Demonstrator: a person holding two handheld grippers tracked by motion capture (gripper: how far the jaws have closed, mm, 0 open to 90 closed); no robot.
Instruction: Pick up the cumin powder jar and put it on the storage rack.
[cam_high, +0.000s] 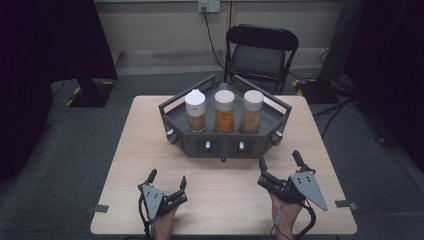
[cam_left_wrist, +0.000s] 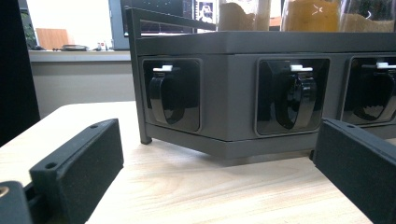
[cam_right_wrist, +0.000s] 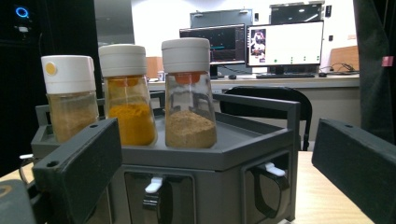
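there, spice jars upright, side-by-side

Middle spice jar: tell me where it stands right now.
In the high view the middle spice jar stands centred on the grey rack, between two other jars, beyond both grippers.

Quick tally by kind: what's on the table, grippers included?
Spice jars: 3 (left jar, middle jar, right jar)
Grey rack: 1 (rack)
Grippers: 2 (left gripper, right gripper)
Total: 6
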